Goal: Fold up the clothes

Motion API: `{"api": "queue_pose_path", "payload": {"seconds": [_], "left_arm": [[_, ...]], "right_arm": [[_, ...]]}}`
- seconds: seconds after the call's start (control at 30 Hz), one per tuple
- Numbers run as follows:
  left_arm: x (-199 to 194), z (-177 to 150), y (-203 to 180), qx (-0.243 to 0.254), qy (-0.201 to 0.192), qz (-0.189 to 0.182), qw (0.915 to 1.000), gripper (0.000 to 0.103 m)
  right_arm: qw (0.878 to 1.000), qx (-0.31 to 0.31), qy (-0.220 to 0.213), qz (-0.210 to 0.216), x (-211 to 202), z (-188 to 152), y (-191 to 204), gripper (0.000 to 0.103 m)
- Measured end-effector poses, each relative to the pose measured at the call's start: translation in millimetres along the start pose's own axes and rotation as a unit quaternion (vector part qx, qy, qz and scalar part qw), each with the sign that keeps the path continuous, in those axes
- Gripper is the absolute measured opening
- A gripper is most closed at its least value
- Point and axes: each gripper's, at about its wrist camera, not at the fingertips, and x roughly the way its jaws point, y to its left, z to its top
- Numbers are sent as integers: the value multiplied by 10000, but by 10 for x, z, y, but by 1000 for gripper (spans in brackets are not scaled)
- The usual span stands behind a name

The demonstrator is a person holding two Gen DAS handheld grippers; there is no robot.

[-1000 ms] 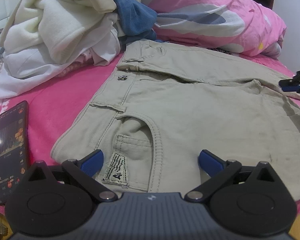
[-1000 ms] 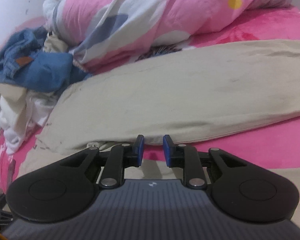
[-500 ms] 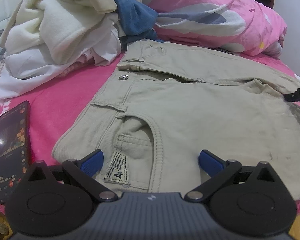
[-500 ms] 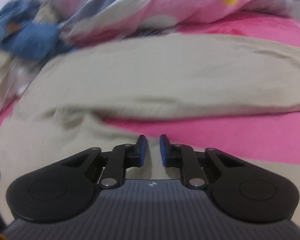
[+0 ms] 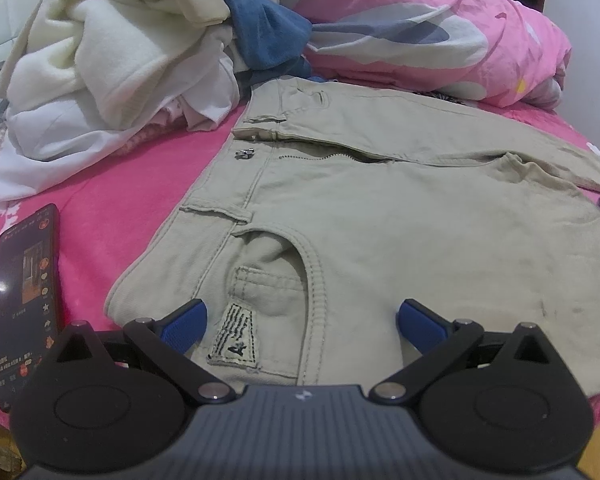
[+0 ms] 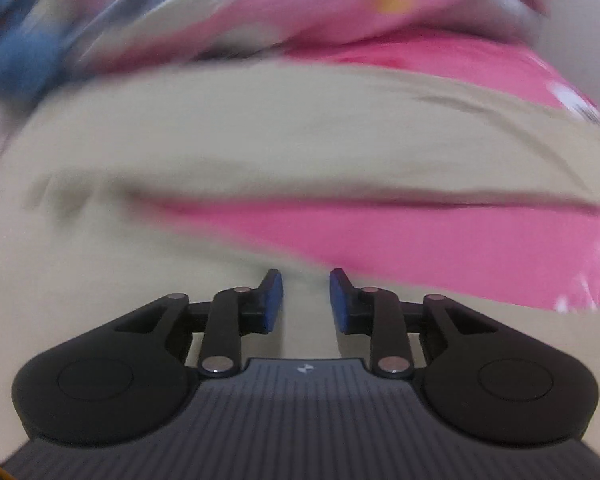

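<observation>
The tan pants (image 5: 380,216) lie flat on the pink bed (image 5: 112,184), waist by my left claw (image 5: 302,316) and legs running long to the right, toward my right claw (image 6: 306,296). My left claw is wide open over the waist pocket and holds nothing. My right claw is nearer the legs: it has just been opening a little, its blue pads (image 6: 272,300) sit over the near leg with only a small gap and no cloth pinched, so I think it should grab there.

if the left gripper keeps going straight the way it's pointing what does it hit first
Most likely the beige trousers: the open left gripper points down at their front pocket area, with nothing visible between. Exact depth is unclear.
</observation>
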Motion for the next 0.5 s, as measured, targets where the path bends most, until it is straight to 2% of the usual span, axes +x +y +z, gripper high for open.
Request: {"api": "queue_pose_path", "payload": {"seconds": [0.1, 0.17, 0.27, 0.33, 0.37, 0.4, 0.43, 0.47, 0.5], "left_arm": [[3, -5, 14, -15, -17, -49, 10000, 103], [1, -8, 4, -3, -22, -41, 10000, 103], [4, -11, 5, 18, -24, -58, 10000, 103], [4, -1, 5, 28, -11, -57, 10000, 103], [3, 0, 2, 36, -2, -54, 10000, 103], [4, 4, 2, 41, 8, -53, 10000, 103], [5, 8, 4, 35, 18, -53, 10000, 103], [5, 12, 5, 28, 26, -51, 10000, 103], [-2, 12, 0, 24, 24, -48, 10000, 103]], "right_arm": [[9985, 121, -175, -507, -260, 37, -230, 26], [9994, 149, -82, -296, -505, -39, -408, 29], [9990, 240, 276, -273, -549, -216, -632, 32], [9957, 347, 433, -745, -422, -312, -788, 32], [9933, 448, 342, -1008, -339, -334, -920, 37], [9903, 673, 63, -1218, -338, -344, -1049, 37], [9821, 921, -202, -1632, -376, -343, -1171, 37], [9687, 1081, -379, -2201, -445, -341, -1262, 38], [9604, 1207, -581, -2442, -556, -363, -1325, 38]]}}
